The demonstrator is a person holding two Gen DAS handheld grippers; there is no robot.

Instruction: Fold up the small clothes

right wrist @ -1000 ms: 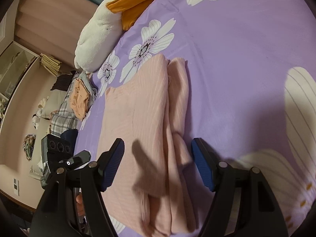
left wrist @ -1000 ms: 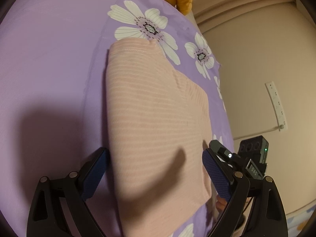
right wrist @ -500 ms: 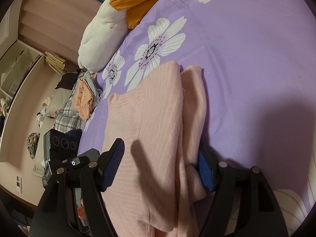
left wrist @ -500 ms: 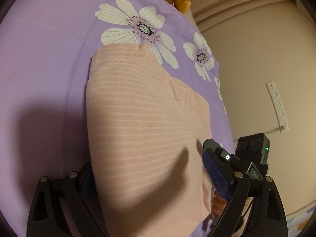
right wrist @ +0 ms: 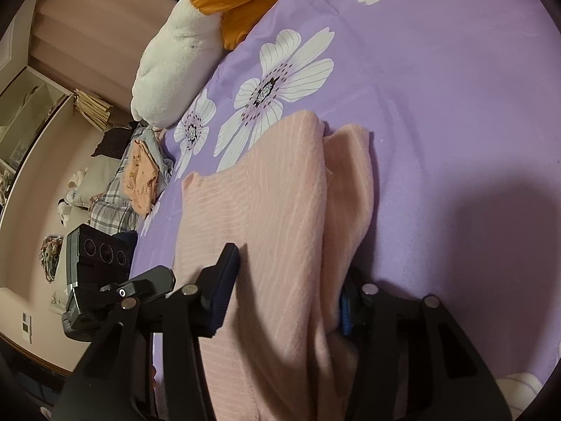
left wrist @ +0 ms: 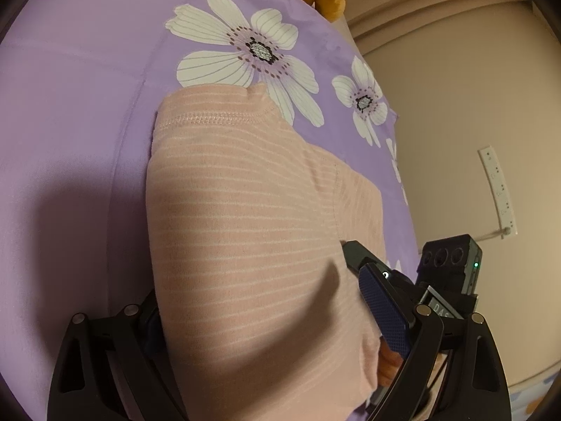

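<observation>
A pink striped garment (left wrist: 252, 231) lies folded on a purple bedsheet with white flowers (left wrist: 70, 140). My left gripper (left wrist: 266, 319) is open and straddles the garment's near edge; its left finger is under the cloth and its right pad (left wrist: 385, 308) stands beside it. In the right wrist view the same garment (right wrist: 280, 210) runs between the jaws of my right gripper (right wrist: 280, 301), which is open; its right pad (right wrist: 345, 315) is partly hidden by the folded layers. Each gripper shows in the other's view.
A white and orange plush toy (right wrist: 196, 38) lies at the bed's far end. A pile of other clothes (right wrist: 140, 172) sits off the bed's left side. A wall with a power strip (left wrist: 498, 189) is to the right of the bed.
Both grippers have moved forward and lower onto the garment's near edge. The cloth now lies between the jaws of each and covers one pad of each.
</observation>
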